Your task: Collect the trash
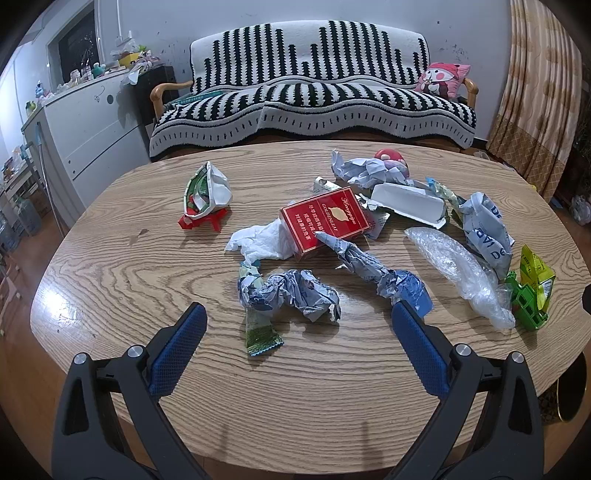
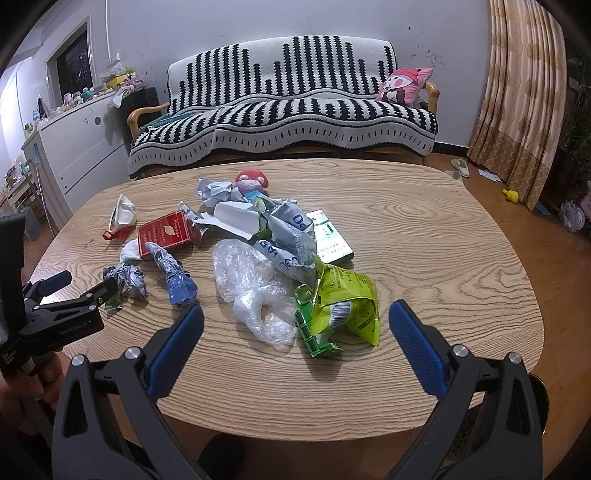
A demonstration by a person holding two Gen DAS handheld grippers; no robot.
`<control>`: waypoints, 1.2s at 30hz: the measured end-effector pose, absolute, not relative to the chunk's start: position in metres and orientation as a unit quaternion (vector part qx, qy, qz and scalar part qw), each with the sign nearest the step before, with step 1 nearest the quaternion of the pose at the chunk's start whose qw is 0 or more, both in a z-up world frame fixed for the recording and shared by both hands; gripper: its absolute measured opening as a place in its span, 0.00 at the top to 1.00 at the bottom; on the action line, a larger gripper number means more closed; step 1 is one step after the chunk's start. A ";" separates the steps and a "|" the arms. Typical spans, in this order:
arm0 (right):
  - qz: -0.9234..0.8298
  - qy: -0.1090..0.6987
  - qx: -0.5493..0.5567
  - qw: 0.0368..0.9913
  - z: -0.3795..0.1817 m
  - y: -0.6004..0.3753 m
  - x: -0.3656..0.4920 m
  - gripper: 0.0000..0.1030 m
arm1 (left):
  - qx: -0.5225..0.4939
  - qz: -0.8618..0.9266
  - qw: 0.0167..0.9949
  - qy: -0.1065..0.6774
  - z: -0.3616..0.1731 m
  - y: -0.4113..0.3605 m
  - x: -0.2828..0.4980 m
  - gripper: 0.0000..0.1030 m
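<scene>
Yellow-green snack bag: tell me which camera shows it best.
The right wrist view: the yellow-green snack bag lies large and whole just ahead of the open right claw. The left wrist view catches it small at the right edge.

cigarette box [image 1: 325, 221] on tissue [image 1: 258, 243] | plastic bag [image 1: 454, 266] to its right | sofa [image 1: 314, 99] behind table [image 1: 147, 280]

A sofa [image 1: 314, 99] draped in a black-and-white striped cover stands against a scuffed white wall [image 1: 461, 26], a pink cushion [image 1: 443, 79] at one end. Patterned tan curtains [image 2: 524, 99] hang beside it, over a wooden floor [image 2: 546, 258].
</scene>
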State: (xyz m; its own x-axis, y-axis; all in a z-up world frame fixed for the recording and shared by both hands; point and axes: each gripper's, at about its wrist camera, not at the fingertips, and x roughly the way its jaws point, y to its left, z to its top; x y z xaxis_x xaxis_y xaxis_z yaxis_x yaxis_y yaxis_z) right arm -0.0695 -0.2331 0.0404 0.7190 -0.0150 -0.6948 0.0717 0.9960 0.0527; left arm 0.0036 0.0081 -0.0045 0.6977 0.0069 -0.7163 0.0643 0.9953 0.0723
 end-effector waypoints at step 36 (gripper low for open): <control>0.021 0.463 0.061 0.884 -0.009 -0.238 0.089 0.23 | 0.043 -0.100 0.902 0.418 -0.001 0.019 0.124 0.05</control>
State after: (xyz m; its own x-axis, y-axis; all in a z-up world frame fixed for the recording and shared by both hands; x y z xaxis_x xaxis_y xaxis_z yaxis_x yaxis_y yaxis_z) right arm 0.0890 -0.2382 -0.0092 0.5703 0.0932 -0.8161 0.0205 0.9916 0.1276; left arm 0.1236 0.0192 -0.0014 0.6311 -0.1445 -0.7622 0.2168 0.9762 -0.0055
